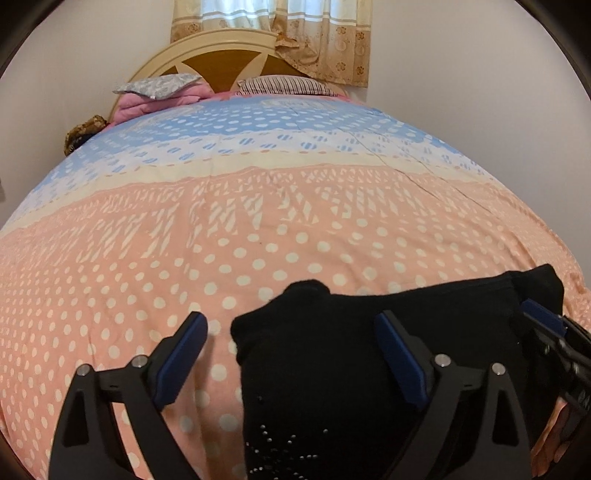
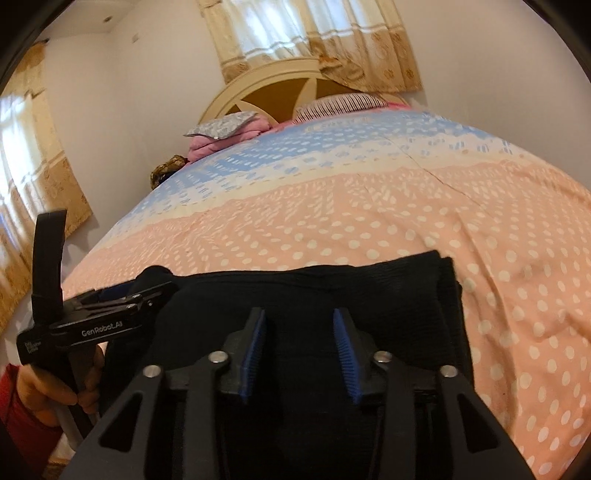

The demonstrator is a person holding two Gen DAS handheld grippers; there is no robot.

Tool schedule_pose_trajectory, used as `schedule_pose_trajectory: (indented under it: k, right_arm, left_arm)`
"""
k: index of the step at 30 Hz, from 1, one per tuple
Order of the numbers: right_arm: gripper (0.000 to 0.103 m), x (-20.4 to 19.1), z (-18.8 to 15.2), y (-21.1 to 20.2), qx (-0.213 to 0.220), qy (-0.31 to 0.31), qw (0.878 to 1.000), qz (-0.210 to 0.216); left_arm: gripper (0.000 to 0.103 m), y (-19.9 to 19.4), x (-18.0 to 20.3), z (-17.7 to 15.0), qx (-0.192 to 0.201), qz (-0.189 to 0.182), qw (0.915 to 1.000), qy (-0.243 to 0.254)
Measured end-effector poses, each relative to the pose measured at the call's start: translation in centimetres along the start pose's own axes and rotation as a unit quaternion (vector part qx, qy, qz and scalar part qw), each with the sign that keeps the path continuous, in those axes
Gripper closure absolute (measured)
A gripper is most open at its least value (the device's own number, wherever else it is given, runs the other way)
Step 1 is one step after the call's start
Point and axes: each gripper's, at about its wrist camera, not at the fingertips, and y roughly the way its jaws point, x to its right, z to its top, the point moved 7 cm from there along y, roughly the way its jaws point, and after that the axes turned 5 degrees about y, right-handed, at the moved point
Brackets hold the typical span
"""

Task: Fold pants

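Observation:
Black pants (image 1: 332, 354) lie folded in a compact stack on the pink polka-dot bedspread (image 1: 184, 258), near the front edge. My left gripper (image 1: 291, 325) is open wide, hovering over the stack's left end; one finger is over the bedspread, the other over the pants. The right gripper's blue pad shows at the right edge (image 1: 543, 317). In the right wrist view the pants (image 2: 332, 291) fill the lower centre, and my right gripper (image 2: 299, 321) is open above them, holding nothing. The left gripper's body (image 2: 96, 317) shows at the stack's left end.
The bed runs back to a cream and brown headboard (image 1: 221, 59) with a striped pillow (image 1: 284, 85) and pink folded bedding (image 1: 147, 99). Curtains (image 1: 295, 33) hang behind. A white wall stands left and right. A curtained window (image 2: 29, 177) is at left.

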Motion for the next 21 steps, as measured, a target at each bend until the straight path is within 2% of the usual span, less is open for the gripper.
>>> schedule_pose_trajectory:
  k: [3,5,10,15,18,21]
  right_arm:
    - [0.040,-1.1,-0.3,-0.3,0.006,-0.032,0.999,-0.007]
    - [0.035,-1.7,-0.5,-0.1,0.009,-0.051,0.999,-0.014]
    - [0.030,-2.4,-0.9,0.1,0.015,-0.084,0.996,-0.035]
    - [0.030,-2.0,-0.6,-1.1,0.022,-0.043,0.999,-0.024]
    - [0.030,-1.6,-0.9,-2.6,0.035,-0.001,0.999,-0.012]
    - [0.030,-1.5,-1.4,-3.8,0.041,0.014,0.999,-0.015]
  left_arm:
    - [0.001,0.0,-0.4,0.1,-0.006,0.003,0.9999,-0.013]
    - [0.001,-0.3,-0.8,-0.1,-0.013,0.000,0.9997,-0.022]
    - [0.001,-2.3,-0.8,-0.7,-0.018,0.018,0.9996,-0.011]
    - [0.001,-4.4,-0.4,-0.9,-0.002,0.037,0.9991,0.020]
    - [0.001,-4.6,-0.4,-1.2,-0.003,0.034,0.9993,0.016]
    - [0.001,-4.5,-0.3,-1.7,-0.010,0.029,0.9995,0.011]
